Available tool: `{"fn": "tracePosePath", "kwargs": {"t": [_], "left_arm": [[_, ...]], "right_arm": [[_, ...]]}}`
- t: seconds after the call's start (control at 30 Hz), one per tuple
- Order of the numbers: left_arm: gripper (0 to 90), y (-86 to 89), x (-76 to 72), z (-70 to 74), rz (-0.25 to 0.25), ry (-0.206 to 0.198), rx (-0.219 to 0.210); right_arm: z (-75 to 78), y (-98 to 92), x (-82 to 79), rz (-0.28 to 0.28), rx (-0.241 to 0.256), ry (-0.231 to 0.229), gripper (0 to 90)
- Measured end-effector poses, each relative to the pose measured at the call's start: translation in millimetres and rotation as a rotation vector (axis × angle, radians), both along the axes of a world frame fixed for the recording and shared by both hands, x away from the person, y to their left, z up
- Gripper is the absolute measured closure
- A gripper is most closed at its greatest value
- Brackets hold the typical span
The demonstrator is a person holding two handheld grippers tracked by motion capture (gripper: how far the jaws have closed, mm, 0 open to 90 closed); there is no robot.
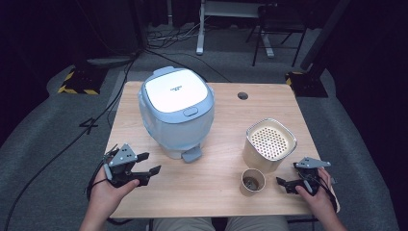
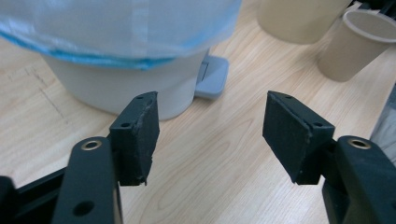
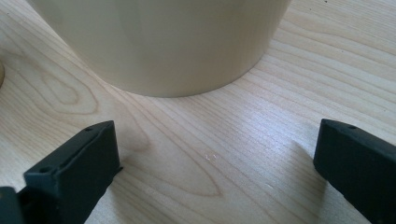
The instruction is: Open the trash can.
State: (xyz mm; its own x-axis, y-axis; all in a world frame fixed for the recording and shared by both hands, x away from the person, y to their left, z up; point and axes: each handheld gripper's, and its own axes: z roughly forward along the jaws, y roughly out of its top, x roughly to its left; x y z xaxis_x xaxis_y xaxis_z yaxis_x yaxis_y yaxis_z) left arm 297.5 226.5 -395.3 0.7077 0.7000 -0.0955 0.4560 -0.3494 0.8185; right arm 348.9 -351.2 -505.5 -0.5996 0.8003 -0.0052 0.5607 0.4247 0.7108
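On the wooden table [image 1: 211,187] the left gripper [image 1: 146,169] rests at about seven o'clock, held in the person's left hand [image 1: 108,190], its jaws spread apart with nothing between them. In the left gripper view, the left gripper [image 2: 210,133] points toward the base of the rice cooker [image 2: 121,42], which stands near but apart from the jaws, with a small grey tab [image 2: 212,77] jutting from the base onto the wood.

The rice cooker [image 1: 177,110] sits at about eleven o'clock from the table's middle, pale blue with a white lid closed on top. A short line of dark writing runs across the lid, too small to read.

The right gripper [image 1: 285,184] lies at about four o'clock, in the person's right hand [image 1: 317,195], its jaws also wide apart and holding nothing. The right gripper [image 3: 217,158] faces the lower wall of the beige pot [image 3: 163,42], close to it but not touching.

From above, the beige pot [image 1: 269,144] stands at three o'clock, its perforated insert visible inside. Just beside it, at its seven o'clock, a paper cup [image 1: 252,183] stands upright with something dark in the bottom. A round hole [image 1: 243,96] sits in the tabletop near the far edge, at one o'clock.
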Motion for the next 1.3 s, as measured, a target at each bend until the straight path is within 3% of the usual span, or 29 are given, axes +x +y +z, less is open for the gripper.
{"fn": "tracePosePath", "kwargs": {"t": [0.13, 0.43, 0.47, 0.53, 0.7, 0.9, 1.3], "left_arm": [[37.3, -0.1, -0.8, 6.9, -0.015, -0.017, -0.013], [38.4, 2.1, -2.0, 28.6, -0.049, -0.099, -0.120], [38.7, 2.7, -1.4, 33.7, -0.068, -0.114, -0.151], [40.0, 3.4, 0.3, 39.0, -0.090, -0.130, -0.162], [44.5, 4.8, 4.5, 50.8, -0.115, -0.149, -0.152], [47.6, 1.8, 15.8, 65.7, -0.183, -0.153, -0.179], [47.3, -21.5, 47.0, 95.2, -0.262, -0.186, -0.211]], "right_arm": [[0.0, 0.0, -0.1, 0.000, 0.000, 0.000, 0.3], [0.0, 0.0, 0.0, 0.000, 0.000, 0.000, 0.3], [0.0, 0.0, 0.0, 0.000, 0.000, 0.000, 0.3], [0.0, 0.0, 0.0, 0.000, 0.000, 0.000, 0.3], [0.0, 0.0, 0.0, 0.000, 0.000, 0.000, 0.3], [0.0, 0.0, 0.0, 0.000, 0.000, 0.000, 0.3], [0.0, 0.0, 0.0, 0.000, 0.000, 0.000, 0.3]]}}
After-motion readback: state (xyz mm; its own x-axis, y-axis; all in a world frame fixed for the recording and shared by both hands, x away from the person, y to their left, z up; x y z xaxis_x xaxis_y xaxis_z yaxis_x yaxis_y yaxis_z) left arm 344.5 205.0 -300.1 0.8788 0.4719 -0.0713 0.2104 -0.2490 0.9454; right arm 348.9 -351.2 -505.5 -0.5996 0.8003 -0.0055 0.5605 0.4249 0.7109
